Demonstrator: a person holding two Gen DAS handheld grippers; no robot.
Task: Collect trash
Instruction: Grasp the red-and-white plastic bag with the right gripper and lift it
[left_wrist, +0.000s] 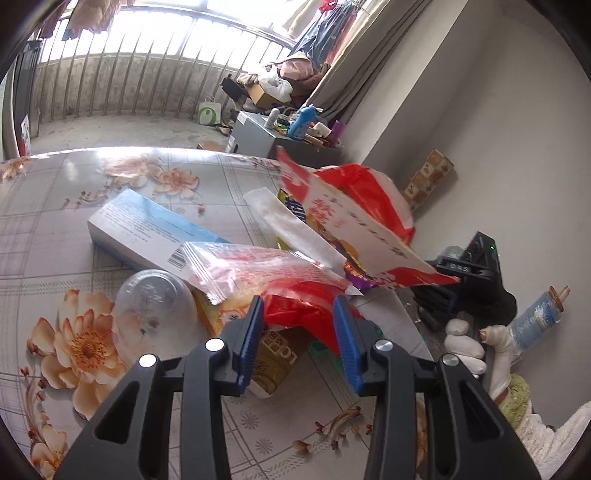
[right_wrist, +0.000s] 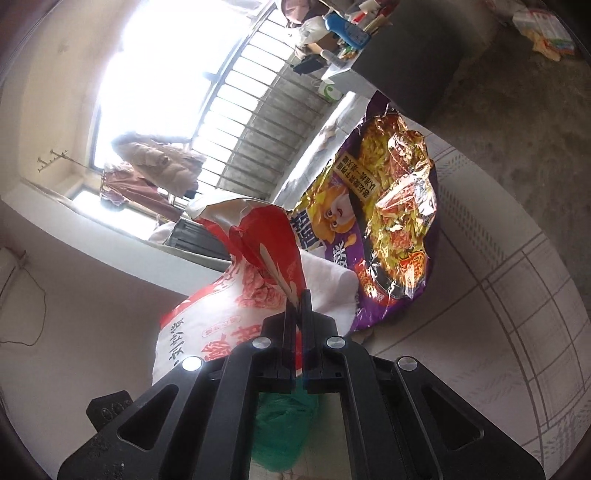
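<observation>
The right tongs (right_wrist: 298, 295) are clenched tight on a folded edge of the red-and-white bag (right_wrist: 236, 295), a crumpled package with large red characters on its white face. In the right wrist view the bag rises from the closed pads and spreads up and to the left, hanging clear of the tabletop (right_wrist: 498, 295). Just behind it lies a white paper sheet (right_wrist: 332, 284), and beyond that the purple noodle wrapper (right_wrist: 391, 221) rests flat on the checked cloth.

In the left wrist view the same red-and-white bag (left_wrist: 362, 229) hovers above the heap, tilted, its lower corner toward the right edge of the tabletop (left_wrist: 55, 229). The left tongs (left_wrist: 299, 306) stand parted on either side of a crumpled red wrapper (left_wrist: 299, 306) that sits between the blue pads; whether the pads press on it I cannot tell. Ahead of them lies a clear red-printed packet (left_wrist: 258, 273), overlapping a blue-and-white box (left_wrist: 147, 229). To the left, an overturned clear plastic cup (left_wrist: 155, 314) lies on the flowered cloth. A gold-coloured can (left_wrist: 277, 365) lies under the left pad. At the right, a gloved hand (left_wrist: 465, 343) holds the other tool's black body.
</observation>
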